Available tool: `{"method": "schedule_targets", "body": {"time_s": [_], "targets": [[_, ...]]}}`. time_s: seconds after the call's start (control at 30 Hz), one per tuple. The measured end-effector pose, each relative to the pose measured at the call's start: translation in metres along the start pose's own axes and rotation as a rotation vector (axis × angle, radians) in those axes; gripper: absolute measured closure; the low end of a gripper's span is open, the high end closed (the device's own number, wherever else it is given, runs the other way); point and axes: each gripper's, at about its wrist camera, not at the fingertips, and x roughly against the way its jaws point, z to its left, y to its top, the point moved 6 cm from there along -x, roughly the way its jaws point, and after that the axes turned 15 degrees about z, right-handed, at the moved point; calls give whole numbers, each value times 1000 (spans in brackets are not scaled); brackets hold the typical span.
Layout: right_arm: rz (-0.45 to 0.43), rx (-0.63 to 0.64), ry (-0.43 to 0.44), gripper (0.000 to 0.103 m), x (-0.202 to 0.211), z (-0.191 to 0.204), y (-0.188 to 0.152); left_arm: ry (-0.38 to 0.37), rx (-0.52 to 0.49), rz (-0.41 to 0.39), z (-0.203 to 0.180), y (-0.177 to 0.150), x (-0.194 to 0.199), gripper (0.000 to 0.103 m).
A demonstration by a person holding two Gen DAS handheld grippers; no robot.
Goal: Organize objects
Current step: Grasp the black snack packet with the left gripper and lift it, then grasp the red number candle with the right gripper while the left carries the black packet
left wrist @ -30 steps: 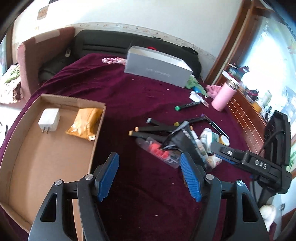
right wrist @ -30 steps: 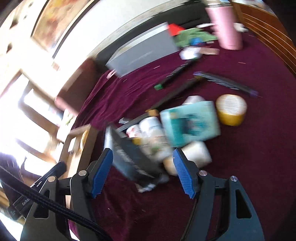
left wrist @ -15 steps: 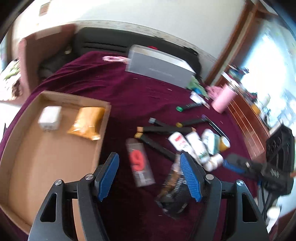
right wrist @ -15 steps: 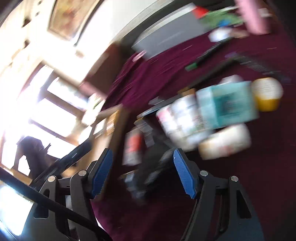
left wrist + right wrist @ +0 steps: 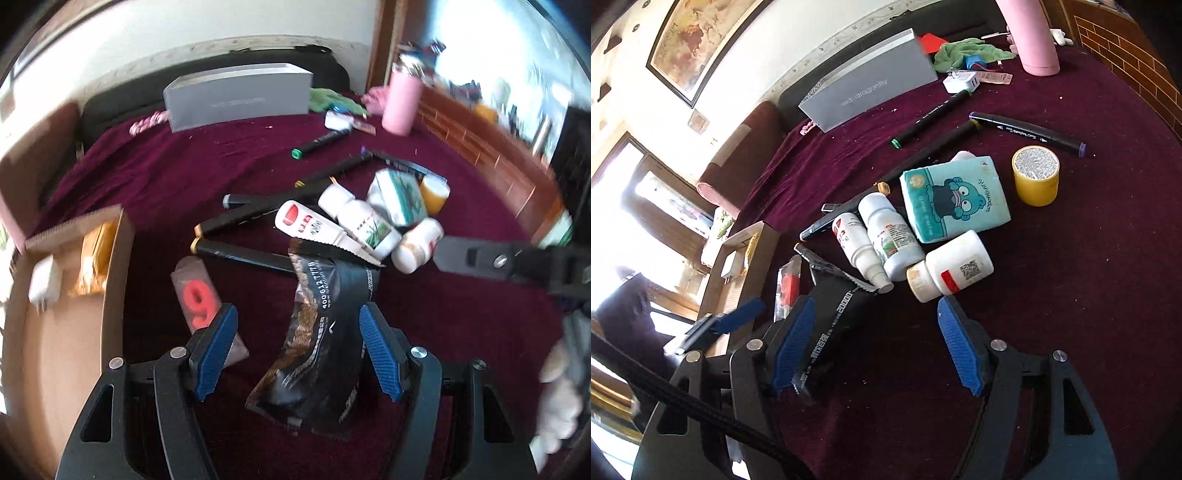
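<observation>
Hovering apart over the maroon counter (image 5: 461,314), both grippers' fingers gape: left gripper (image 5: 297,350) straddling the black pouch (image 5: 317,347), right gripper (image 5: 875,347) empty.

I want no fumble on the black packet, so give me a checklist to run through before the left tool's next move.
1. Left tool open: ok, both pads stand apart with nothing pressed.
2. Black packet between its pads: ok, it lies flat on the cloth between them.
3. Packet free of neighbours: not ok, its far end overlaps a black marker and touches the red-label bottle.
4. Cardboard box has room: ok, only a white charger and an orange packet at its far end.
5. Right tool clear of the packet: not ok, one of its pads lies over the packet's edge.
</observation>
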Motion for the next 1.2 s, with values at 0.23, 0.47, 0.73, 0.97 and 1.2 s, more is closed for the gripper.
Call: {"method": "schedule_targets", "body": {"time_s": [0.23,0.47,0.73,0.97,1.2], "targets": [[-13,-28,0,34,6,-10,-1,89,-74,45,-19,9,-26,41],[-19,-69,3,34,7,-22,1,-1,-76,79,-29,-5,-31,72],[-15,-68,0,34,5,-19,2,-130,60,-19,13,-25,28,73],[59,86,29,34,-26,47,3,-183,236,-67,89,-51,72,73],[149,180,-28,34,-92,108,4,-160,337,-131,139,-74,95,73]]}}
